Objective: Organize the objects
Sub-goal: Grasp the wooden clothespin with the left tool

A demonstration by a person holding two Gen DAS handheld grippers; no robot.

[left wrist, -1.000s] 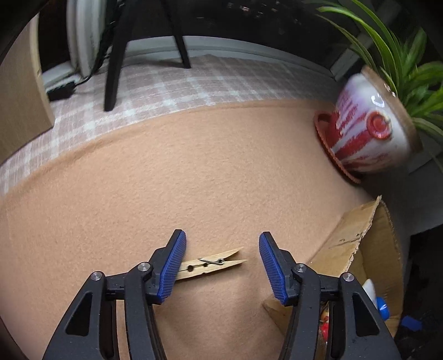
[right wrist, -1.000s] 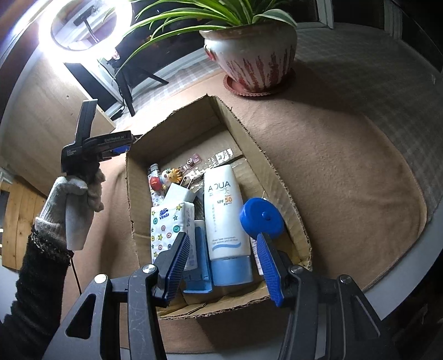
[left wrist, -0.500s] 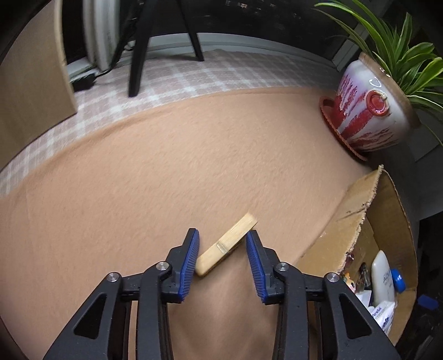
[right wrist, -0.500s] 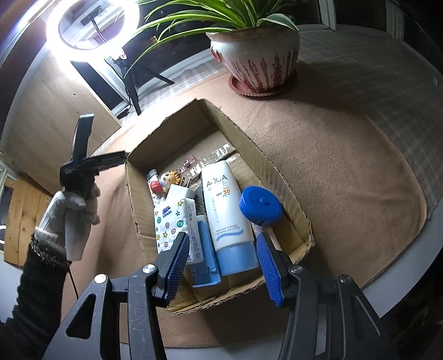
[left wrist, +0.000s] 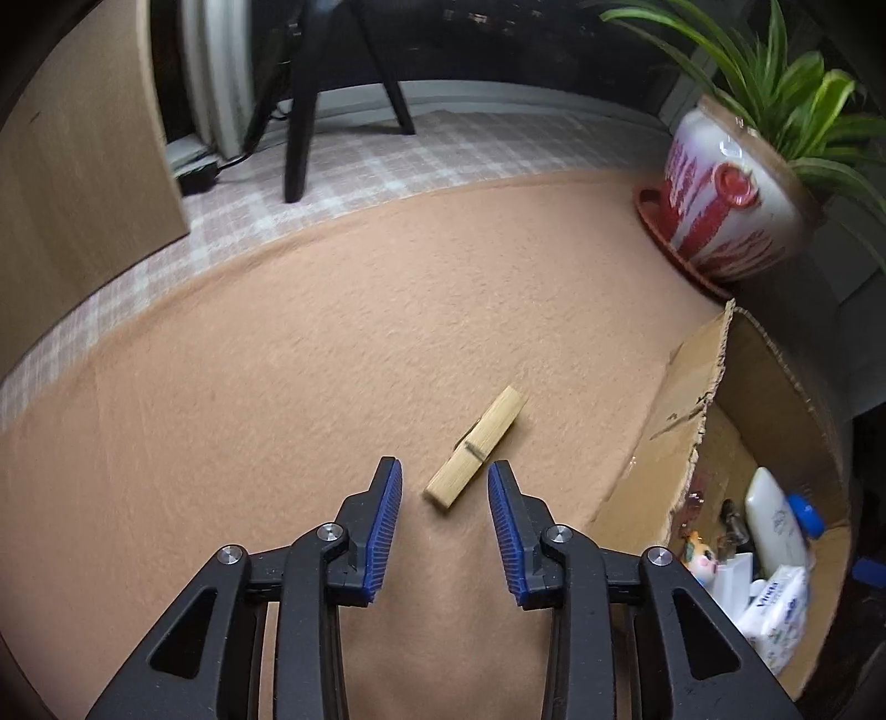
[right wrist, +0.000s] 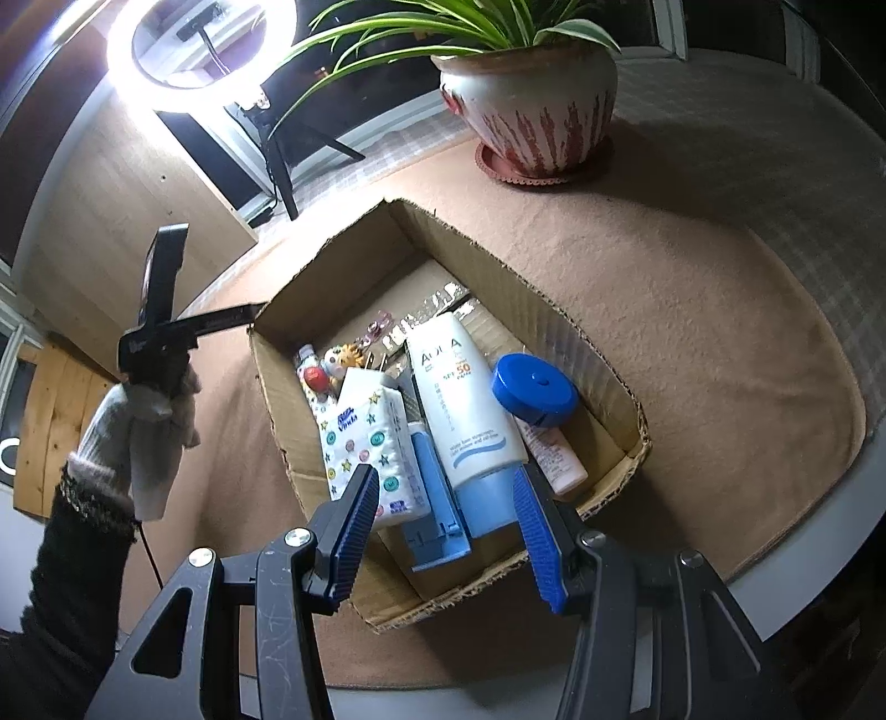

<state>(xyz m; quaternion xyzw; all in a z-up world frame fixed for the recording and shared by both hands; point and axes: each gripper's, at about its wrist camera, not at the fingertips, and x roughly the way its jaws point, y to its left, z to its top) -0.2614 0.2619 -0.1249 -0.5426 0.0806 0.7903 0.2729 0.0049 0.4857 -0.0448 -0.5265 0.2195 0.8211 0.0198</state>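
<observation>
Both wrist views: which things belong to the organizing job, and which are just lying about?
Job:
- clothespin on the mat
- cardboard box
- sunscreen tube, tissue pack, blue-capped bottle inside it
- left gripper, open

Lying about:
- potted plant
- ring light

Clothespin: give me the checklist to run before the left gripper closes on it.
1. Left gripper open: ok, both pads are apart.
2. Clothespin between the fingers: not ok, only its near end reaches the fingertips; most of it lies ahead.
3. Clothespin lined up with the jaws: not ok, it lies on the felt mat angled up to the right.
4. Nothing else at the clothespin: ok, bare mat on all sides; the box stands apart to the right.
5. Room in the box for it: ok, bare floor shows behind the sunscreen tube.
6. Right gripper out of the way: ok, open and empty, over the box's near edge.
</observation>
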